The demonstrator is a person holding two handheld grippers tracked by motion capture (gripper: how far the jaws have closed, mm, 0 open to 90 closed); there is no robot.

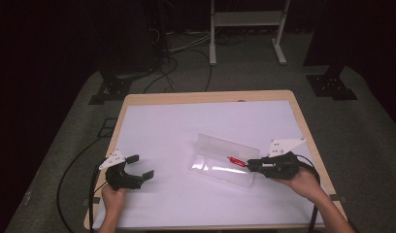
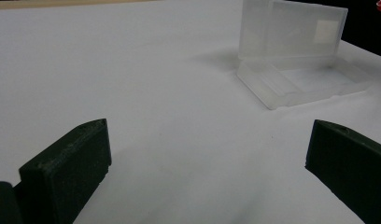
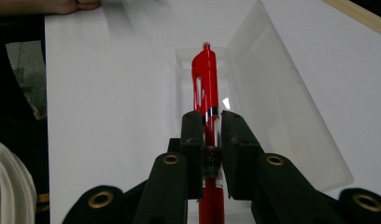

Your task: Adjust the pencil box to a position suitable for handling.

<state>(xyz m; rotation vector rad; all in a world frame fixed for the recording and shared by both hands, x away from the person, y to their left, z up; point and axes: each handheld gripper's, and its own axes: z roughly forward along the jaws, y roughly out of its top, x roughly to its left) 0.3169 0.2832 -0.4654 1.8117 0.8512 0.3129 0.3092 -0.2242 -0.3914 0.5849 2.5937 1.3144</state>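
Right gripper [image 3: 206, 122] is clamping a red pen [image 3: 205, 79] over the open clear case [image 1: 224, 161] — left gripper [image 1: 140, 166] is hovering wide open, holding nothing.

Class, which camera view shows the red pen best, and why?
The right gripper view: the red pen runs up the middle, clamped in the right gripper over the open clear case. The high view shows a small red streak; the left gripper view, a red speck at its edge.

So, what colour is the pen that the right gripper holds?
Red. The pen shows best in the right gripper view, clamped in the right gripper.
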